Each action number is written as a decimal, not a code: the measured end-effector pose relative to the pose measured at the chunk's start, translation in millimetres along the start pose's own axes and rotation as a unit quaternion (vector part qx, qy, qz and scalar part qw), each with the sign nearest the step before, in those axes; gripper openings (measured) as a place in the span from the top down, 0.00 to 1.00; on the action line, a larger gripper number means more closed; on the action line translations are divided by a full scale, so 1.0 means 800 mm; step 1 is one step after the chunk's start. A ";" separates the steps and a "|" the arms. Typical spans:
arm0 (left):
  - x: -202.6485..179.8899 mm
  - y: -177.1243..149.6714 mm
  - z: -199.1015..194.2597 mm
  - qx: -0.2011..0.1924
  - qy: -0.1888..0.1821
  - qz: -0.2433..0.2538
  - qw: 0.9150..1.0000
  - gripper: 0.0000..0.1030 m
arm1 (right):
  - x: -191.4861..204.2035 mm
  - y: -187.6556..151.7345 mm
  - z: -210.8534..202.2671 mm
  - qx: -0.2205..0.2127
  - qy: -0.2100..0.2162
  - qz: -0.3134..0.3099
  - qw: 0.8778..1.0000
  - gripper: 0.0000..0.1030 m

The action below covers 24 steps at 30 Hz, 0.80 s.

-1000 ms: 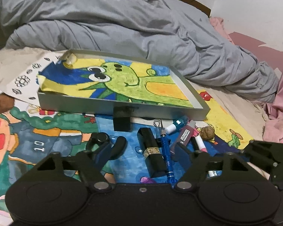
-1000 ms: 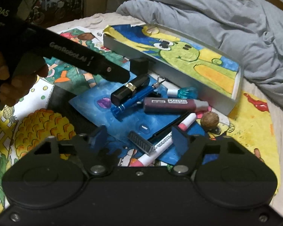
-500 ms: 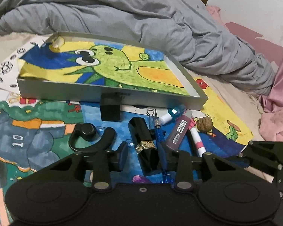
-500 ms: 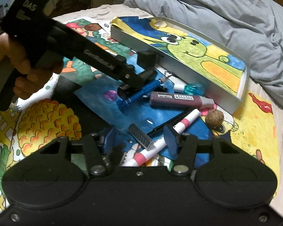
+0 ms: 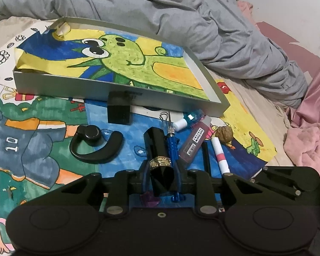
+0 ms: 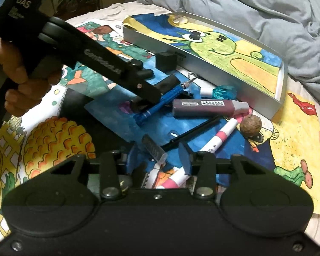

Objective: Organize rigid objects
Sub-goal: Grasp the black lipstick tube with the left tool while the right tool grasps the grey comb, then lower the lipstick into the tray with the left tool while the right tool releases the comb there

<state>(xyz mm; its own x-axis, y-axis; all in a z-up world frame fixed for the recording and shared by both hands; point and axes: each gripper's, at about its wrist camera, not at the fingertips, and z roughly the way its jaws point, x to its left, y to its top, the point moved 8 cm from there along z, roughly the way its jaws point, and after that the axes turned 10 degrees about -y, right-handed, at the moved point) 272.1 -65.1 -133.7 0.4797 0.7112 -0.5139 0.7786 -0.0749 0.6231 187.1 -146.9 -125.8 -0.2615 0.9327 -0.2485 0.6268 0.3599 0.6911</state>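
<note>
**Left wrist view: tongs clamp a lipstick tube while the other pair closes on a small grey piece**

Standing by the bed, I see a clutter of small hard things lying on coloured drawings spread over the bedding. A shallow grey tray (image 5: 59,83) sits just beyond them, holding only a drawing of a green creature.

The left tongs (image 5: 161,168) have just been closing and now grip the near end of a black lipstick tube (image 5: 157,147) with a gold band. The tube lies flat on a blue drawing, on the near side of the tray. A blue metal tool (image 5: 172,147) lies right against the tube on its right. I cannot tell whether the right finger pinches it too.

The right tongs (image 6: 157,155) have also just been closing. A small grey ridged piece (image 6: 154,149) sits between their fingers, which seem not to be touching it. A pink-and-white marker (image 6: 221,135) runs under that spot. A purple marker (image 6: 202,107) and a walnut (image 6: 250,125) lie further off, towards the tray.

Risks, as I judge them:
- The smooth, round tube is held near one end. It could swing down or slip out on the lift.
- The blue tool could be dragged along and then drop.
- The right tongs might catch the marker instead of the grey piece, or knock the piece away.
- The two pairs work close together and could collide on the way to the tray.
</note>
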 end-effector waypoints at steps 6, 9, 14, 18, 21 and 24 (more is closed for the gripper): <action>0.003 0.000 0.003 0.004 -0.004 -0.004 1.000 0.67 | 0.000 -0.001 0.000 0.003 0.004 -0.006 1.000 0.76; -0.002 -0.003 0.007 0.013 -0.011 -0.003 1.000 0.73 | 0.006 -0.001 -0.001 0.004 0.007 -0.013 1.000 0.84; -0.010 -0.006 0.008 0.021 0.005 0.015 1.000 0.77 | 0.018 -0.001 -0.004 -0.007 -0.003 -0.036 0.999 0.92; -0.011 -0.010 0.003 0.021 0.015 0.011 1.000 0.78 | 0.026 0.001 -0.008 -0.019 -0.022 -0.054 0.998 0.96; -0.013 -0.014 -0.003 0.018 0.025 0.011 0.999 0.78 | 0.028 0.001 -0.010 -0.025 -0.034 -0.065 0.997 0.96; -0.016 -0.019 -0.009 0.007 0.043 0.016 0.999 0.79 | 0.033 0.001 -0.012 -0.035 -0.046 -0.082 0.995 0.96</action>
<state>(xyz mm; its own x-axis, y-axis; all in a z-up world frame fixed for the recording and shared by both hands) 251.5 -68.4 -132.4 0.4679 0.7661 -0.4406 0.7691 -0.1074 0.6301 173.6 -122.3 -125.4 -0.2854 0.8608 -0.4213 0.5278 0.5081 0.6807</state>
